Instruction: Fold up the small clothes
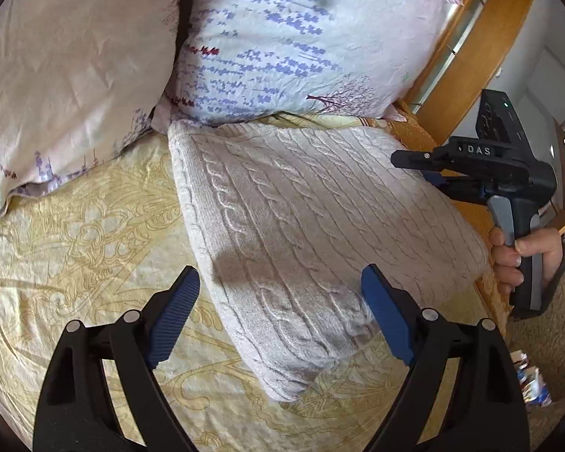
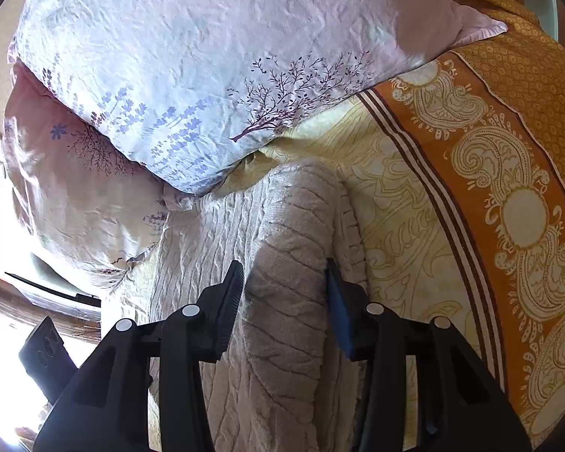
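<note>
Two grippers work over one cream cable-knit sweater [image 1: 320,233], which lies folded into a rough rectangle on the pale yellow patterned bedsheet [image 1: 75,245], its far edge just below the lavender-printed pillow [image 1: 282,37] and a plainer pinkish pillow [image 1: 64,75] beside that. The left gripper [image 1: 280,312] hangs over the sweater's near corner with its blue pads [image 1: 177,312] spread wide, holding nothing. The right gripper [image 2: 284,301] is closed around a raised fold of the knit on the sweater's side towards the orange paisley border [image 2: 508,207]. The sweater looks thick, soft and light; it should bunch rather than slip, and a single layer would stretch and sag. Judged from that, taking a doubled edge or corner is safest.
</note>
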